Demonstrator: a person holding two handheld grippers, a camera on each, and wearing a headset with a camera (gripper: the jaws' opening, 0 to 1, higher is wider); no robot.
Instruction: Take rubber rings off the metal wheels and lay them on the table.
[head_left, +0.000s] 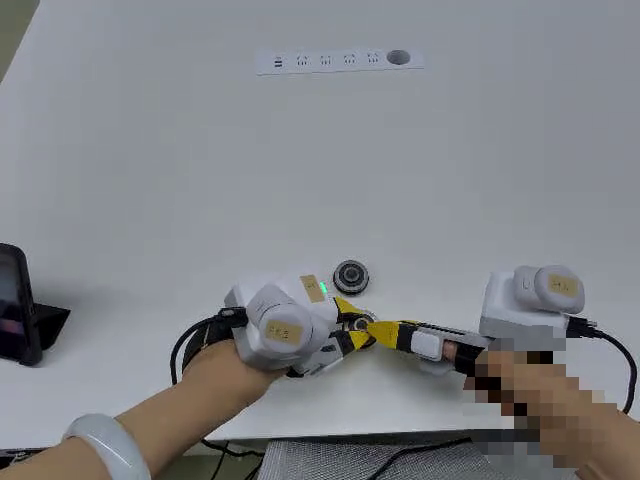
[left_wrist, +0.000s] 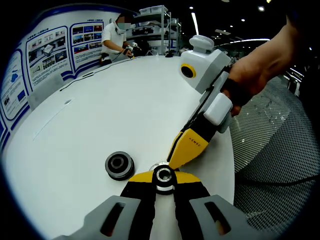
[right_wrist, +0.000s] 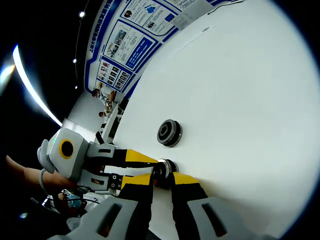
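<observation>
White table (head_left: 200, 150) runs across the whole head view, and both tools meet at its near edge, low and centre in the frame. The left gripper (left_wrist: 164, 181) has its yellow jaws closed on a small metal wheel. This held wheel (right_wrist: 164, 168) faces the camera with its bore at bottom centre of the left gripper view. The right gripper (right_wrist: 163, 179) comes at the same wheel from the opposite side, its jaws likewise drawn in on it. Whether they nip rubber or metal I cannot tell.

I judge this to be the stripping step on the first wheel, with one tool steadying and the other working the ring. The next move likely calls for a firm hold by the left and a peel over the rim by the right. The ring would then be laid on bare table close by.

Just beyond, apart from the tools, a second wheel (head_left: 351, 276) lies flat with its black rubber ring (left_wrist: 108, 169) on, untouched.

The head view largely buries the held wheel between the jaw tips. The left gripper view shows its bright hub, with one yellow tip of the right tool touching its upper edge. The right gripper view takes it nearly edge-on.

Farther off, a dark screen (head_left: 18, 305) stands at the left edge of the head view and a power strip (head_left: 340, 61) lies near the top. Past the table, the left gripper view shows wall posters (left_wrist: 50, 55) and a person (left_wrist: 116, 37) at upper left.
</observation>
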